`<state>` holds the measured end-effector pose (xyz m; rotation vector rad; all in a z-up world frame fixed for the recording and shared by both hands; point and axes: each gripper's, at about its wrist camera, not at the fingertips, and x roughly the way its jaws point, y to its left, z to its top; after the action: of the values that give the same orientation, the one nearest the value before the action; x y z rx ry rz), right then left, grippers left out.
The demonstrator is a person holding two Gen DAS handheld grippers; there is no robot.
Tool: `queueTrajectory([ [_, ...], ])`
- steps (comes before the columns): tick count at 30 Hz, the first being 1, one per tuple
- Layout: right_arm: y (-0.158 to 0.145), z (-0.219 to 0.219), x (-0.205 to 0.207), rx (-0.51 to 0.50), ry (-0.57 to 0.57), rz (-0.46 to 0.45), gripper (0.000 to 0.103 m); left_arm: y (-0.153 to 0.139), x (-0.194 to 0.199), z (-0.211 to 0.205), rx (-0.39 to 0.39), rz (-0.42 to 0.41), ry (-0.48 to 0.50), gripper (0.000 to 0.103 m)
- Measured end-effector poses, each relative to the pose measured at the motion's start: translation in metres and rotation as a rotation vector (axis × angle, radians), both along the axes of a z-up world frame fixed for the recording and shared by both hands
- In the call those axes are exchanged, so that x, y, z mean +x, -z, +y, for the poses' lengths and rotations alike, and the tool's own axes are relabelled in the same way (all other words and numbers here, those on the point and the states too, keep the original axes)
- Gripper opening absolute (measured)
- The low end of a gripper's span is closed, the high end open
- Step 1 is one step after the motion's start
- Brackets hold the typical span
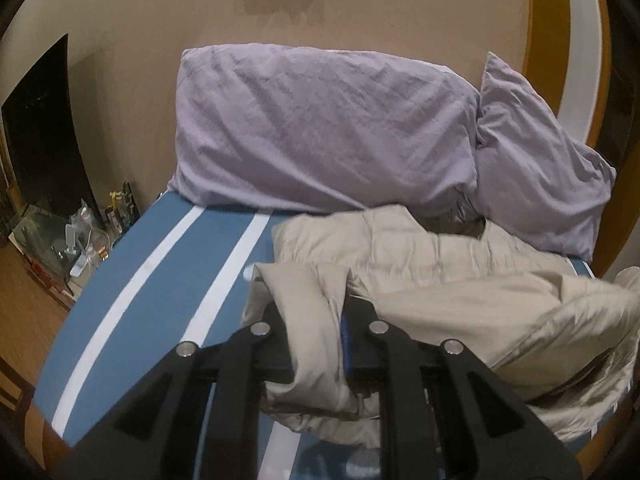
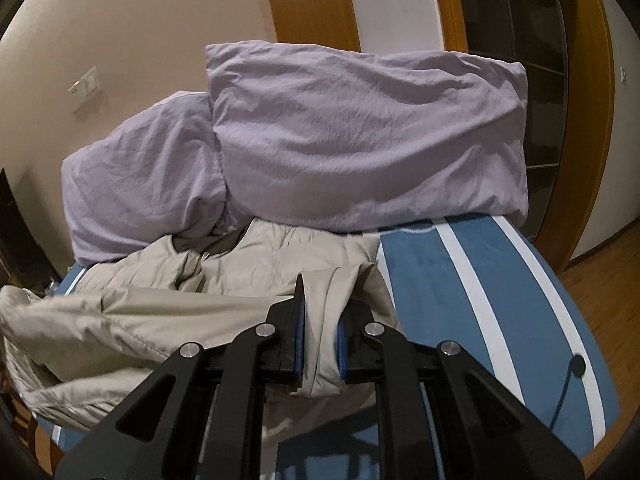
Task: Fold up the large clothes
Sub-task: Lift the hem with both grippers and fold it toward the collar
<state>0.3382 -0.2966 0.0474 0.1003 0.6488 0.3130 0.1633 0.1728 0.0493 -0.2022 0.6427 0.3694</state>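
Note:
A large beige jacket (image 1: 460, 280) lies crumpled on a blue bed sheet with white stripes (image 1: 168, 264). My left gripper (image 1: 316, 320) is shut on a fold of the jacket's left edge, and the fabric hangs down between its black fingers. In the right wrist view the jacket (image 2: 180, 288) spreads to the left, and my right gripper (image 2: 322, 320) is shut on a fold at its right edge. The cloth between the two grips is lifted and blurred at the far ends.
Two lilac pillows (image 1: 320, 128) (image 2: 368, 136) lean against the beige wall at the head of the bed. Clutter and a dark cabinet (image 1: 44, 140) stand left of the bed. A wooden door frame (image 2: 580, 120) and wood floor lie to the right. A dark cable (image 2: 576, 372) rests on the sheet.

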Motion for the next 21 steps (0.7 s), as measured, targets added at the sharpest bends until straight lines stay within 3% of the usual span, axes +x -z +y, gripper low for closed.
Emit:
queueTrajectory([
  [10,0.004,0.027,0.083,0.021,0.06,0.007,0.013,-0.006,0.094,0.024,0.0,0.016,-0.046,0.016],
  [21,0.048,0.058,0.165,-0.051,0.156,0.088,0.013,0.024,0.183,0.034,0.07,0.062,-0.095,0.016],
])
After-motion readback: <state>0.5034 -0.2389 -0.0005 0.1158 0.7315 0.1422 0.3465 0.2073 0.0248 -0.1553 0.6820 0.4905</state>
